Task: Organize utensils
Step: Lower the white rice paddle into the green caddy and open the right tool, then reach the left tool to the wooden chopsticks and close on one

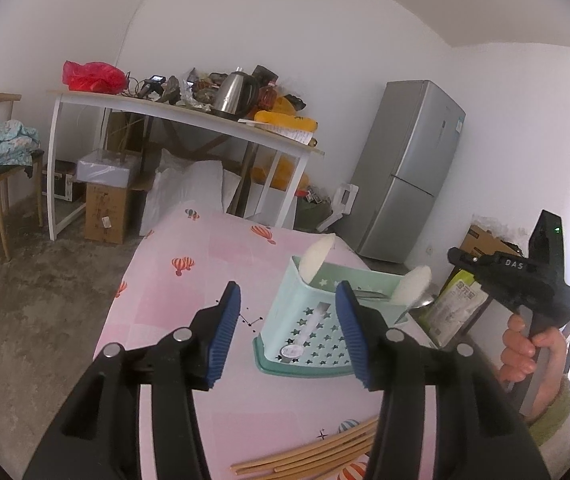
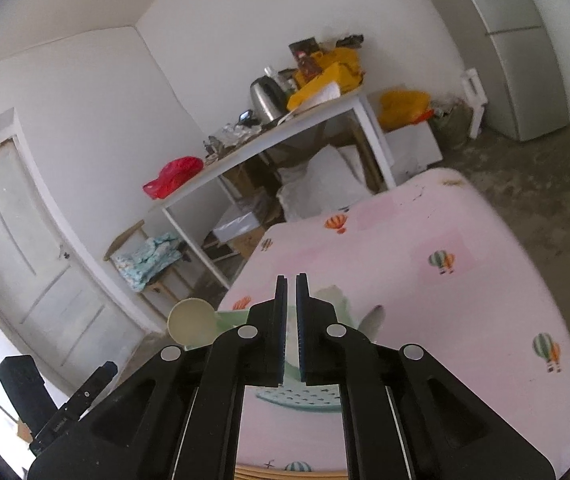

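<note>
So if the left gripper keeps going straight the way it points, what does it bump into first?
Probably the pink tablecloth just left of the green utensil basket; the left gripper is open and tilted downward. Depth is hard to judge.

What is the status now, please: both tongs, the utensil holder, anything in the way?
Left tongs open, empty. Right tongs nearly closed, a slim gap, nothing held. Mint utensil holder on pink cloth, spoons inside; chopsticks loose near the front edge. Nothing in the way.

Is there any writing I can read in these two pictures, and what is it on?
"DAS": on the black right hand-held gripper, seen from the left wrist.
Green-and-white bag beside the table: large printed characters, too blurred to read.
Paper on the far desk: lines of writing, too small to read.
Label on the cardboard box: unreadable.
</note>
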`<state>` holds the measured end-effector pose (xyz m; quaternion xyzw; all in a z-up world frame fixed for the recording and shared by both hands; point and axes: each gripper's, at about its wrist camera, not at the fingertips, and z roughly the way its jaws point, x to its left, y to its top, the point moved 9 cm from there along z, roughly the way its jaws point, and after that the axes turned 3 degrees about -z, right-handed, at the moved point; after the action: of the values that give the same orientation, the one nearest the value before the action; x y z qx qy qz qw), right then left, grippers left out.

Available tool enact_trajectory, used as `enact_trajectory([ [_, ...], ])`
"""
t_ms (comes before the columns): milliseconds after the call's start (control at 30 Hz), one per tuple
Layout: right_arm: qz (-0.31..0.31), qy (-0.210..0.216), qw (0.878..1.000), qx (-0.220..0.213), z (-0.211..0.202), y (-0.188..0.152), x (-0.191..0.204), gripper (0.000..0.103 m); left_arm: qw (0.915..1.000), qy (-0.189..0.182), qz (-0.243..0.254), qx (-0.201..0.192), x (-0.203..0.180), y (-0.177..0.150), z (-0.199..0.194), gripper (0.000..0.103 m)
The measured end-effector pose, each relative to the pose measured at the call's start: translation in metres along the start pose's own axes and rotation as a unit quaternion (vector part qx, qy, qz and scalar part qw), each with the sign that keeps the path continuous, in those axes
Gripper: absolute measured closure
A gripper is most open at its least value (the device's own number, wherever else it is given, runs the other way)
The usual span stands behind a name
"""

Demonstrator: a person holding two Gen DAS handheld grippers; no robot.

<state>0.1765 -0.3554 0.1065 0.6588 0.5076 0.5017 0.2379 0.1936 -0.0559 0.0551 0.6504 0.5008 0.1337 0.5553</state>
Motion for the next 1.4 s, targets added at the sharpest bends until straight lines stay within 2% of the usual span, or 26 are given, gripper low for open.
enact_trajectory([
  [233,-0.009,-0.016,1.0,-0.015,-0.028,-0.004,0.003,0.093,0.9997,0.008,0.022,0.008,-0.002,-0.006,0.002,0.051],
  [300,-0.015,-0.025,0.999,-0.014,-0.039,-0.014,0.003,0.086,0.9992,0.017,0.027,0.025,0.002,-0.013,0.006,0.051],
  [433,-0.012,-0.037,0.999,0.001,-0.059,-0.054,-0.001,0.077,0.9981,0.018,0.044,0.039,0.005,-0.036,0.0,0.051],
  [500,0.008,-0.037,0.999,0.034,-0.058,-0.086,-0.006,0.075,0.9964,0.017,0.051,0.066,0.005,-0.058,0.002,0.051],
  [567,0.012,-0.043,0.996,0.076,-0.05,-0.119,-0.009,0.075,0.9922,0.023,0.057,0.108,0.006,-0.084,0.011,0.051],
  [633,0.008,-0.063,0.991,0.118,-0.039,-0.151,-0.014,0.075,0.984,0.041,0.079,0.154,0.003,-0.111,0.023,0.051],
  [667,0.011,-0.065,0.989,0.132,-0.034,-0.161,-0.015,0.075,0.9805,0.049,0.094,0.165,0.0,-0.12,0.028,0.051],
  [733,0.02,-0.064,0.987,0.146,-0.029,-0.169,-0.016,0.075,0.9742,0.066,0.126,0.175,-0.007,-0.132,0.035,0.051],
  [800,0.029,-0.064,0.985,0.155,-0.026,-0.17,-0.02,0.075,0.9635,0.084,0.172,0.187,-0.016,-0.15,0.043,0.052],
  [833,0.031,-0.064,0.985,0.156,-0.026,-0.168,-0.021,0.075,0.9565,0.096,0.194,0.195,-0.018,-0.16,0.046,0.056],
  [900,0.035,-0.065,0.986,0.152,-0.029,-0.164,-0.026,0.075,0.9446,0.108,0.221,0.217,-0.02,-0.176,0.05,0.058],
  [967,0.041,-0.064,0.986,0.147,-0.033,-0.166,-0.026,0.075,0.9384,0.097,0.236,0.232,-0.025,-0.194,0.048,0.059],
  [1100,0.048,-0.065,0.986,0.149,-0.037,-0.172,-0.033,0.075,0.9297,0.083,0.275,0.23,-0.033,-0.203,0.04,0.059],
  [1167,0.051,-0.066,0.985,0.151,-0.038,-0.175,-0.037,0.075,0.9289,0.072,0.281,0.231,-0.035,-0.202,0.036,0.059],
  [1300,0.062,-0.061,0.984,0.154,-0.043,-0.179,-0.045,0.075,0.933,0.036,0.287,0.213,-0.05,-0.193,0.019,0.059],
  [1400,0.065,-0.053,0.984,0.155,-0.048,-0.181,-0.048,0.075,0.9261,-0.007,0.312,0.212,-0.067,-0.192,0.003,0.059],
])
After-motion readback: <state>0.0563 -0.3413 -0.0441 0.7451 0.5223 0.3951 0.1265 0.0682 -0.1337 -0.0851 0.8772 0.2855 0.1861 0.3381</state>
